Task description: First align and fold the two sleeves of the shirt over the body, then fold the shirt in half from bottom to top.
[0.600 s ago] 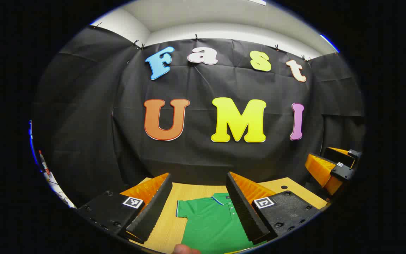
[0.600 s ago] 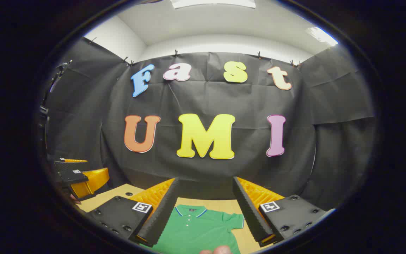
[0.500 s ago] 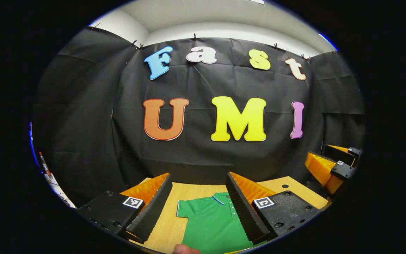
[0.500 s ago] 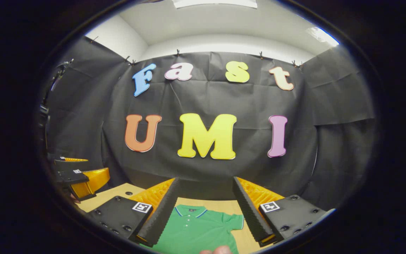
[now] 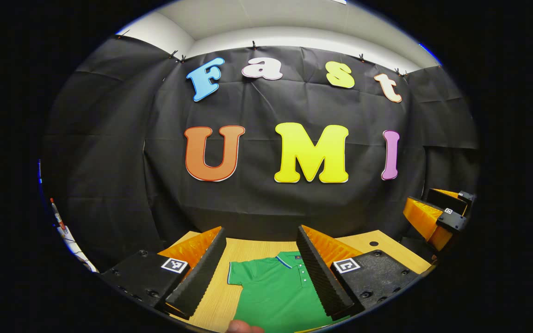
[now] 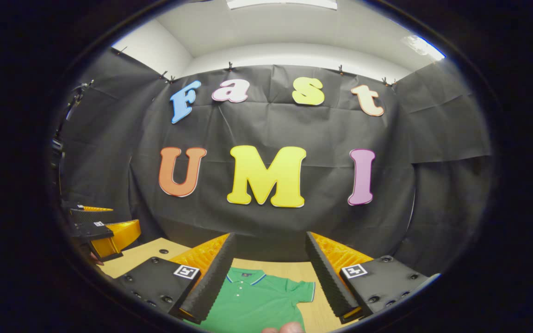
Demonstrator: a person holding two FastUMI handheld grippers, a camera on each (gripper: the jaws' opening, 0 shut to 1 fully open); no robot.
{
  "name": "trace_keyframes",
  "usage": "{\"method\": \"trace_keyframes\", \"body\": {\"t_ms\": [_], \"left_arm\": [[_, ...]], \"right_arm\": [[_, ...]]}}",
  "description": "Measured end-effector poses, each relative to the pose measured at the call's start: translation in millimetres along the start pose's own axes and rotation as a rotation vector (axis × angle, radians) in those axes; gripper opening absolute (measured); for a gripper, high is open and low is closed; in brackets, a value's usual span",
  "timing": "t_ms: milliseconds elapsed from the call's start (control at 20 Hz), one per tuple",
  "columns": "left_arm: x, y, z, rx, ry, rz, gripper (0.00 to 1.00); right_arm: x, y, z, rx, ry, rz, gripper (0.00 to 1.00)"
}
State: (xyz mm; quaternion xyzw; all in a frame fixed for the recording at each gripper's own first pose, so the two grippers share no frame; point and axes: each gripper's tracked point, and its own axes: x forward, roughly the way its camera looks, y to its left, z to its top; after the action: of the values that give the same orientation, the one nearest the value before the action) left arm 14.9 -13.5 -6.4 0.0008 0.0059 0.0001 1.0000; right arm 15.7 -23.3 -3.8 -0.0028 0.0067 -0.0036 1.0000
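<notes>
Compared with the earlier frames, the flat green polo shirt (image 5: 275, 291) is showing slightly more along the bottom centre. The left gripper (image 5: 259, 259) is hanging released above the pale wooden table (image 5: 248, 249); the right gripper (image 6: 271, 263) is gaping likewise.

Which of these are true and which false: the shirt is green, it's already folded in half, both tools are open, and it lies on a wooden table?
1. The shirt is green. True.
2. It is already folded in half. False: it lies spread out, with a sleeve out to the side.
3. The left tool and right tool are both open. True: each tool's fingers stand wide apart, holding nothing.
4. The shirt lies on a wooden table. True.
5. The collar is plain green. False: the collar has a blue and white edge.
</notes>
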Motion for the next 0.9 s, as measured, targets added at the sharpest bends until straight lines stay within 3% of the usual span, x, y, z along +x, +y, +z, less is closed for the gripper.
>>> {"method": "trace_keyframes", "body": {"t_ms": [100,150,200,350,400,450,550,600,700,800,900], "left_arm": [[2.9,-0.3,-1.6,0.004,0.002,0.003,0.98],[2.8,0.3,-3.3,0.006,0.003,0.006,0.98],[3.6,0.4,-2.9,0.006,0.004,0.006,0.98],[4.3,-2.7,-3.4,0.004,0.004,0.005,0.98],[5.9,-4.2,-4.2,0.002,0.004,0.006,0.98],[6.2,-5.2,-4.3,0.001,0.005,0.003,0.98],[6.8,-7.2,-5.7,0.002,0.004,0.003,0.98],[8.0,-8.0,-5.8,0.002,0.003,0.003,1.0],[7.8,-8.7,-7.0,0.004,0.007,0.004,0.98],[9.2,-8.4,-6.8,-0.006,0.003,0.006,0.98],[10.4,-10.4,-9.2,-0.01,0.012,0.006,0.98]], "right_arm": [[0.2,1.3,-0.1,-0.003,0.003,0.01,0.95],[0.6,-0.8,0.4,-0.002,0.001,0.01,0.89],[2.1,-1.9,1.0,0.0,0.0,0.008,0.95],[3.1,-5.8,-1.8,0.005,0.005,0.003,0.95],[3.8,-5.9,-2.3,0.006,0.007,0.003,0.89],[2.9,-6.3,-2.7,0.007,0.01,0.003,0.95],[3.2,-9.3,-2.5,0.008,0.008,-0.004,0.89],[4.7,-10.9,-1.8,0.009,0.007,-0.009,0.95],[6.9,-13.4,-2.9,0.014,0.008,-0.016,0.95],[9.0,-14.9,-7.8,0.02,0.02,-0.019,0.89],[11.3,-17.3,-15.5,0.029,0.043,-0.021,0.95]]}}
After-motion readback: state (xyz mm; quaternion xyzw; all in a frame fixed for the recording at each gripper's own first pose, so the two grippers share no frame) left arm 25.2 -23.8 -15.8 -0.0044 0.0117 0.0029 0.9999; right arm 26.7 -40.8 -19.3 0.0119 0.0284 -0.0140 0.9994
